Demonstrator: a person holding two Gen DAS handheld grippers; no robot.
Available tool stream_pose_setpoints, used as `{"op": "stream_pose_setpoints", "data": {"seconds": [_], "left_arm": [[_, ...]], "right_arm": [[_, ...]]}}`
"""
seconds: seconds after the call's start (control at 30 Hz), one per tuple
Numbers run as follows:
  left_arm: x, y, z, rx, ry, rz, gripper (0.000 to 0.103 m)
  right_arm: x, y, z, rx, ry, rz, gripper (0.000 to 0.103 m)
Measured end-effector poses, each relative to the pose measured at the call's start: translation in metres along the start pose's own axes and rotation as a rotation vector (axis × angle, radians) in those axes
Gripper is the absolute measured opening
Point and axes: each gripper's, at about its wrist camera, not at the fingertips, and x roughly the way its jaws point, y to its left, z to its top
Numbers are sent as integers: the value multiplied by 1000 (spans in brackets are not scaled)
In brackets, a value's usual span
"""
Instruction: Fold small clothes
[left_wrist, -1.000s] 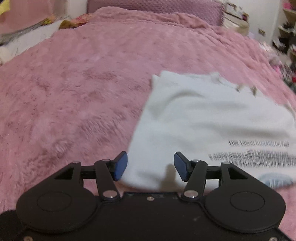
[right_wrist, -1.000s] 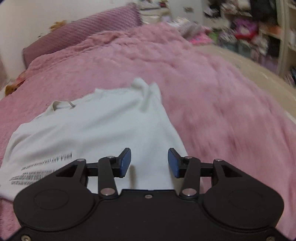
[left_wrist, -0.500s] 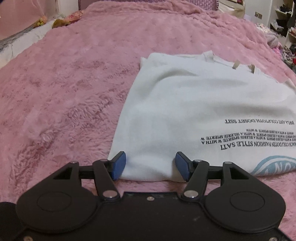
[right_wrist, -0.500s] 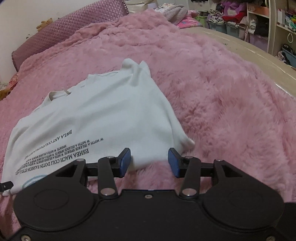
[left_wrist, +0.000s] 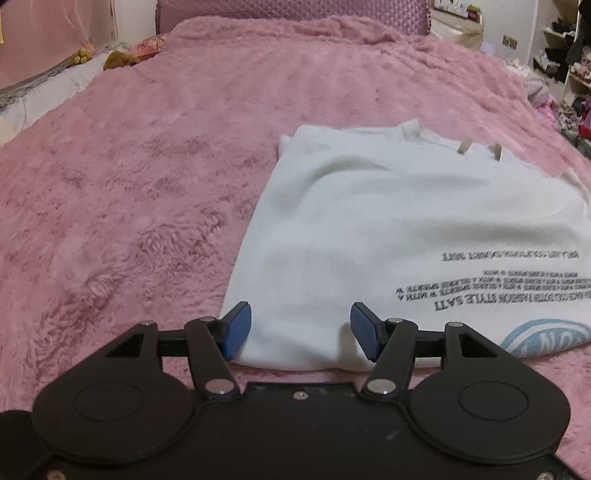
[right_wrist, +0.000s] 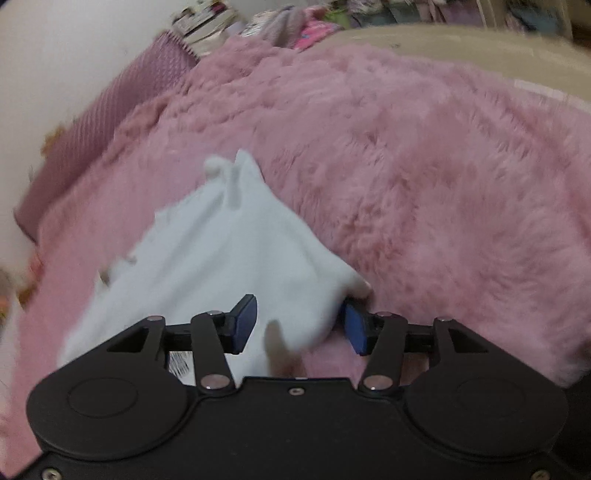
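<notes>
A small white shirt with black lettering and a blue round print lies flat on a fluffy pink blanket. My left gripper is open, its blue pads on either side of the shirt's near left corner. In the right wrist view the same white shirt is blurred. My right gripper is open around the shirt's near right corner, and the cloth touches the right pad.
A purple headboard cushion runs along the far end of the bed. Stuffed toys lie at the far left. Cluttered shelves stand on the right. A beige floor lies beyond the blanket's right edge.
Both grippers came down toward the shirt's near edge. The right gripper swung in over the right corner, and its view is now blurred. The jaws stayed open.
</notes>
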Motion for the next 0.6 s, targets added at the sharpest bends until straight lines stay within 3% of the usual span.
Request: {"op": "stream_pose_setpoints", "data": {"seconds": [0.03,0.07,0.13,0.27,0.33,0.43,0.6], "left_arm": [[3,0,0,2,15,8,61],[4,1,0,7,20,9,61],[1,3,2,18,13,16,61],[-16,19,14,1,-41,44,61],[-23,30,20,-32,-56,15,61],[-28,39,25,-48,-63,-3,61],[-30,50,31,-53,-62,12,61]], "right_arm": [[7,-2,1,20,7,7,39],[12,-2,2,26,9,14,14],[14,3,2,18,-2,52,12],[-6,41,1,-128,-101,126,11],[-10,65,-3,-184,-123,186,11],[-10,100,-10,-245,-136,257,8],[-10,145,-30,-311,-129,287,7]]}}
